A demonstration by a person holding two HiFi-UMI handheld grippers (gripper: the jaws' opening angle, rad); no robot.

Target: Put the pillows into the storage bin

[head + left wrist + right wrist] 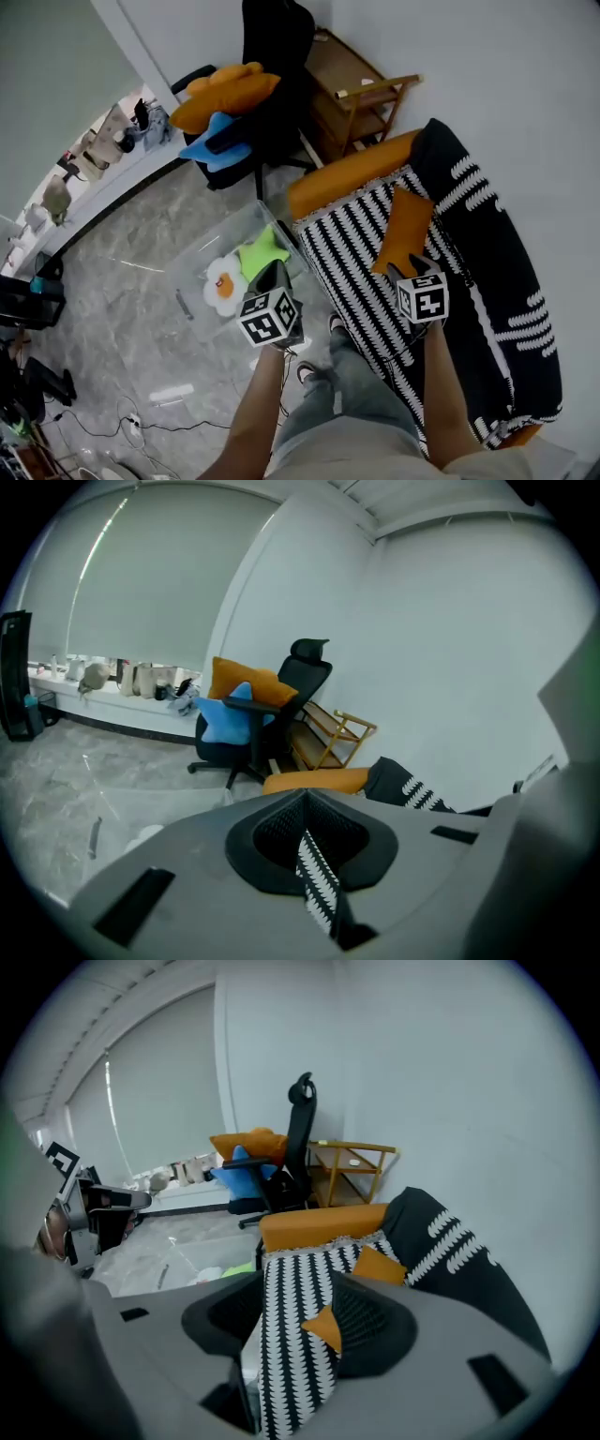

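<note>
One orange pillow (405,230) on sofa (492,281); R gripper (298,1290) agape, L gripper (305,808) prob. closed.

orange pillow (405,230) flat on striped sofa (347,248); green star pillow (261,251), white pillow (225,284) (flower-shaped) inside clear bin (208,246)

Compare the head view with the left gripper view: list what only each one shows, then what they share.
Only the head view: the orange pillow lying on the sofa, and the green star pillow in the storage bin. Only the left gripper view: the left gripper seen along its jaws, tips together on nothing. Both: the office chair carrying a big orange cushion and a blue cushion, the wooden rack, the striped throw.
</note>
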